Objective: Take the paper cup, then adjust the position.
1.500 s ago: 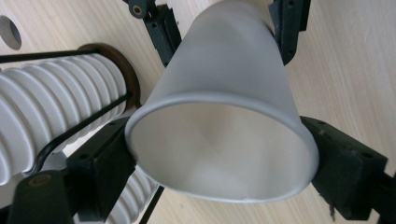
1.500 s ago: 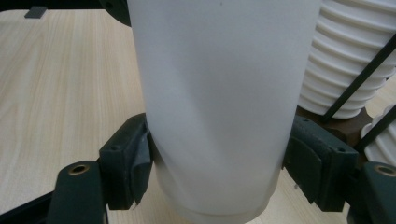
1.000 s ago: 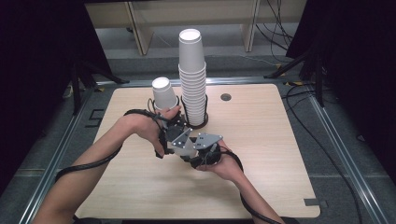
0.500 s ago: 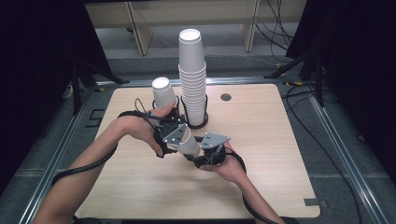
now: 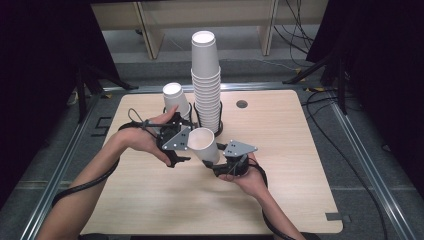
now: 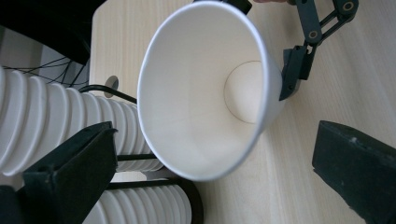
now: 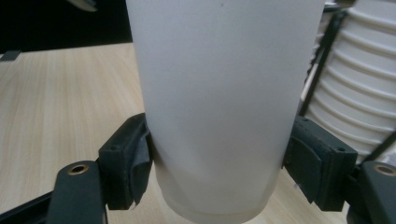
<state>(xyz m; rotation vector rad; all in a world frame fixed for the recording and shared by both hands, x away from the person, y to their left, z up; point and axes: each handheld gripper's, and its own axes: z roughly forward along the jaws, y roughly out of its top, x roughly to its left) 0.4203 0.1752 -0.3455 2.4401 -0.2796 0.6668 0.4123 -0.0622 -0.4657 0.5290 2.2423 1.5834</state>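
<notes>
White paper cup (image 5: 205, 145) is pinched near its base by the right gripper (image 7: 219, 163) over the table's (image 5: 280, 200) middle, mouth tilted toward the left gripper (image 6: 210, 182), whose jaws are spread, presumably for a handover.

Even overhead light brightens the table (image 5: 300, 190) with only faint shadows, while the room around it falls dark. In the right gripper view the close paper cup (image 7: 219, 102) blurs softly.
</notes>
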